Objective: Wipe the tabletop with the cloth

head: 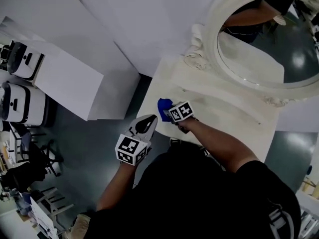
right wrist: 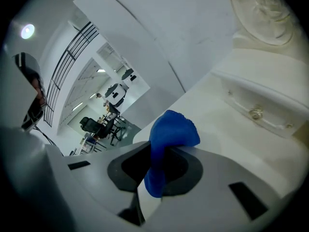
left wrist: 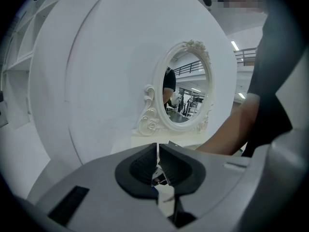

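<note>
A blue cloth (head: 164,108) rests on the white tabletop (head: 224,113) near its left front corner. My right gripper (head: 169,114) is shut on the blue cloth (right wrist: 169,139), which bunches out between the jaws just above the tabletop (right wrist: 251,144). My left gripper (head: 145,125) hangs off the table's left edge, lower than the top. Its jaws are shut with nothing held, and in the left gripper view the left gripper (left wrist: 158,166) points toward the mirror.
An oval mirror (head: 264,34) in an ornate white frame stands at the back of the table; the mirror (left wrist: 186,93) also shows ahead in the left gripper view. A small drawer with a knob (right wrist: 256,113) sits below it. White cabinets (head: 65,78) stand to the left.
</note>
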Action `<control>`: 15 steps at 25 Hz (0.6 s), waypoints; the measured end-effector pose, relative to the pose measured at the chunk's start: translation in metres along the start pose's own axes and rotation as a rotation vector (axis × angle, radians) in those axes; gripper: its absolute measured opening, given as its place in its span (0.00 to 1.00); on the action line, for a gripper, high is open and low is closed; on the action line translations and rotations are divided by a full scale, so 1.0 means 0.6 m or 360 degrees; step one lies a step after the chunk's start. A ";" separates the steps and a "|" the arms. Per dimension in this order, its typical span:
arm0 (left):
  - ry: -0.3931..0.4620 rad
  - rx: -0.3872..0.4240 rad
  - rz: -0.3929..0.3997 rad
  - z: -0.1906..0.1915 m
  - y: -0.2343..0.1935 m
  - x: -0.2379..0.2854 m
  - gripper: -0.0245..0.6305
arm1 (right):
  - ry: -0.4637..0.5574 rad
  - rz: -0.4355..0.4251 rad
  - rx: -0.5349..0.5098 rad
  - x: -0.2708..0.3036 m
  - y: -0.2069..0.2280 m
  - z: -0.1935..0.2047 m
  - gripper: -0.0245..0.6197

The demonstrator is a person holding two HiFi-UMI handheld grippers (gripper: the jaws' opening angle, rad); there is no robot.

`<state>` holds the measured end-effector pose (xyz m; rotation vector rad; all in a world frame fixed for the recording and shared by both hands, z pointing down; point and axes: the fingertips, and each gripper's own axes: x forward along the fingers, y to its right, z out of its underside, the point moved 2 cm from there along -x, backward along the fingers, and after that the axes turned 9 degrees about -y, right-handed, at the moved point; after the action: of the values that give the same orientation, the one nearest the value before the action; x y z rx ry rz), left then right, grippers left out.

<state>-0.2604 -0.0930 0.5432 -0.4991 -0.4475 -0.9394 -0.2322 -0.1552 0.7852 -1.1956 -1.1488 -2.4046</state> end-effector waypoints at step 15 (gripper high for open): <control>-0.0041 -0.0065 -0.0066 0.043 -0.059 -0.039 0.07 | -0.0174 0.0081 0.0097 0.133 -0.020 -0.003 0.10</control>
<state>-0.3064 -0.0804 0.5580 -0.5415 -0.4642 -0.9845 -0.2907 -0.1375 0.8381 -1.3346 -1.1985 -2.2753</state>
